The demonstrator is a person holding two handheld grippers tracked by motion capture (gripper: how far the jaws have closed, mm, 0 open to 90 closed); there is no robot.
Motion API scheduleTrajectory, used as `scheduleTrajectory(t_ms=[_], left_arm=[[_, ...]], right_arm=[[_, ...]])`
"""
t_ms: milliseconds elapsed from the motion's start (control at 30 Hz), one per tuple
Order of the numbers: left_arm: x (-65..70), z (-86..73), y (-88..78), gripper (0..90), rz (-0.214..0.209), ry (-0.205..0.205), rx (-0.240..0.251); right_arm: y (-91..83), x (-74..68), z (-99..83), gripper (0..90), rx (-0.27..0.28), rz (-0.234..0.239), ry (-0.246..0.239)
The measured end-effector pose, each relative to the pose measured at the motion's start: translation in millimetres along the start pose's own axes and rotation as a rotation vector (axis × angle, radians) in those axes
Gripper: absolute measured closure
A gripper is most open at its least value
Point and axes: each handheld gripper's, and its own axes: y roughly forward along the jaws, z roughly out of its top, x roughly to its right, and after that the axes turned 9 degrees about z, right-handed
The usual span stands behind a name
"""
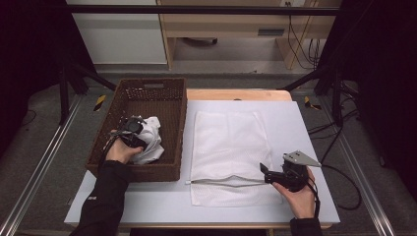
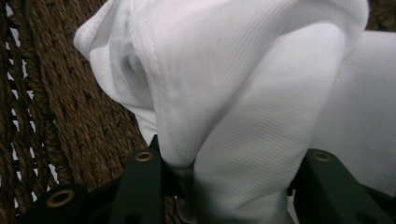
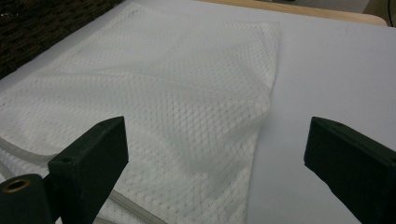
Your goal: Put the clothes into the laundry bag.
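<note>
A crumpled white cloth (image 1: 151,140) lies in the brown wicker basket (image 1: 183,128) at the left of the table. My left gripper (image 1: 139,134) reaches into the basket, and in the left gripper view (image 2: 233,161) a thick fold of the cloth (image 2: 243,93) fills the gap between the jaws, with both pads against it. A white mesh bag (image 1: 228,147) lies flat on the table, its zipper along the near edge. My right gripper (image 1: 266,173) rests at the bag's near right corner. In the right gripper view (image 3: 215,140) its jaws stand wide open over the mesh (image 3: 154,88).
The white tabletop (image 1: 305,128) has bare room to the right of the bag and along the front edge. The basket wall (image 2: 70,116) stands close behind the cloth. Black frame legs and cables stand beyond the table's far corners.
</note>
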Motion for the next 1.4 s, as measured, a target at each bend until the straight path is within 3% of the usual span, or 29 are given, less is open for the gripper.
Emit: scheduleTrajectory(t_ms=[167, 233, 267, 367, 567, 700, 767, 933, 1067, 1167, 1400], left_arm=[[-5.0, -0.9, -11.8, 61.4, -0.030, -0.029, 0.092], [-7.6, -1.4, -21.8, 61.9, -0.031, -0.056, 0.171], [-7.6, -1.4, -21.8, 62.1, -0.031, -0.056, 0.171], [-10.1, -1.6, -32.7, 62.5, -0.017, -0.062, 0.253], [-20.9, -3.8, -71.1, 62.7, -0.023, -0.099, 0.443], [-26.3, -7.7, -92.9, 62.7, -0.058, -0.130, 0.553], [-27.5, -8.9, -102.6, 62.7, -0.068, -0.123, 0.584], [-24.7, -12.7, -124.1, 62.6, -0.045, -0.096, 0.663], [-23.4, -16.5, -143.1, 62.6, -0.054, -0.106, 0.747], [-22.3, -18.1, -158.2, 62.5, -0.042, -0.096, 0.783], [-16.0, -23.3, -186.6, 62.4, -0.063, -0.074, 0.866]], right_arm=[[-2.7, 0.5, 1.4, 7.1, 0.007, 0.007, 0.005], [-3.4, 0.4, 1.8, 7.1, 0.011, 0.006, 0.002], [-3.4, 0.4, 1.8, 7.1, 0.011, 0.006, 0.002], [-3.4, 0.0, 1.9, 7.1, 0.010, 0.010, 0.001], [-3.7, -0.8, 2.2, 7.1, 0.014, 0.012, -0.001], [-3.7, -1.6, 2.4, 7.2, 0.013, 0.016, 0.001], [-3.4, -1.7, 2.5, 7.2, 0.015, 0.013, 0.001], [-3.3, -2.6, 2.6, 7.2, 0.017, 0.014, -0.005], [-3.4, -3.8, 3.2, 7.2, 0.020, 0.014, -0.009], [-3.6, -3.9, 3.2, 7.2, 0.020, 0.015, -0.010], [-4.6, -4.3, 3.9, 7.2, 0.031, 0.014, -0.012]])
